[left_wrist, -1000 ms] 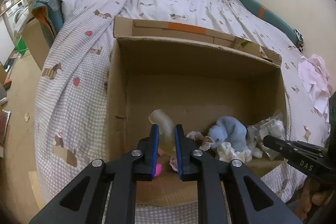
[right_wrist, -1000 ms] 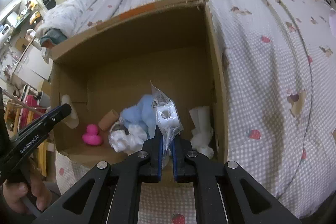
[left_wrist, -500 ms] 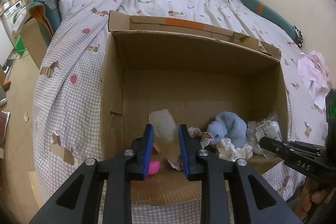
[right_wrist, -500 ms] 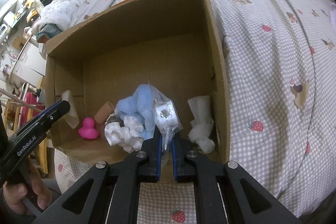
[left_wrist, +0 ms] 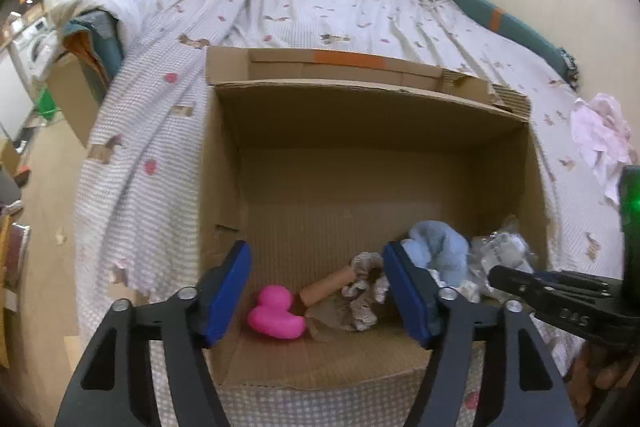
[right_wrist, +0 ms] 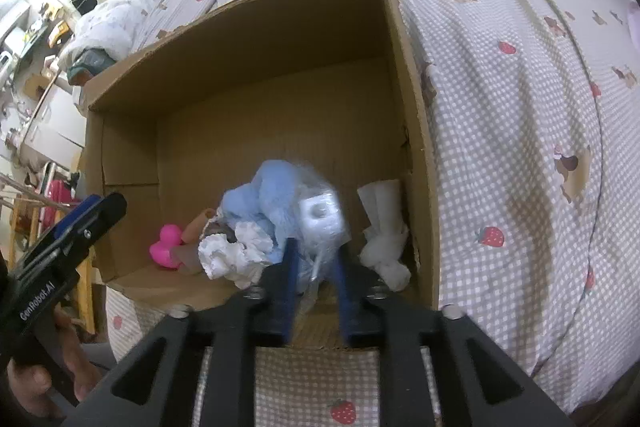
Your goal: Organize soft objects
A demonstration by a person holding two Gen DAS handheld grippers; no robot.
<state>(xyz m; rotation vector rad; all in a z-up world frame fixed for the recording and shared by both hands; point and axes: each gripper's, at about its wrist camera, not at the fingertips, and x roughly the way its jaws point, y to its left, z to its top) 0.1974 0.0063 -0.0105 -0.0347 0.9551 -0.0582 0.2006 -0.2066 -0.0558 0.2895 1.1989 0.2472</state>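
Note:
An open cardboard box (left_wrist: 360,171) lies on the bed; it also shows in the right wrist view (right_wrist: 256,99). Inside lie a pink rubber duck (left_wrist: 276,317), a cardboard tube (left_wrist: 326,289), crumpled cloth (left_wrist: 362,297), a light blue plush (left_wrist: 440,247) and a clear plastic bag (right_wrist: 320,215). My left gripper (left_wrist: 318,297) is open wide and empty above the box front. My right gripper (right_wrist: 316,267) has its jaws parted around the bag's lower end; the bag still hangs between them. A white cloth bundle (right_wrist: 384,235) sits in the box's right corner.
The box sits on a checked bedspread (left_wrist: 132,167) with strawberry prints. A pink garment (left_wrist: 600,139) lies on the bed at right. A teal bolster (left_wrist: 508,23) runs along the wall. Furniture and clutter stand on the floor at left (left_wrist: 24,155).
My left gripper opened wide and the pale soft object it held is gone from between its fingers. My right gripper's jaws have parted from the plastic bag, which has sunk lower into the box.

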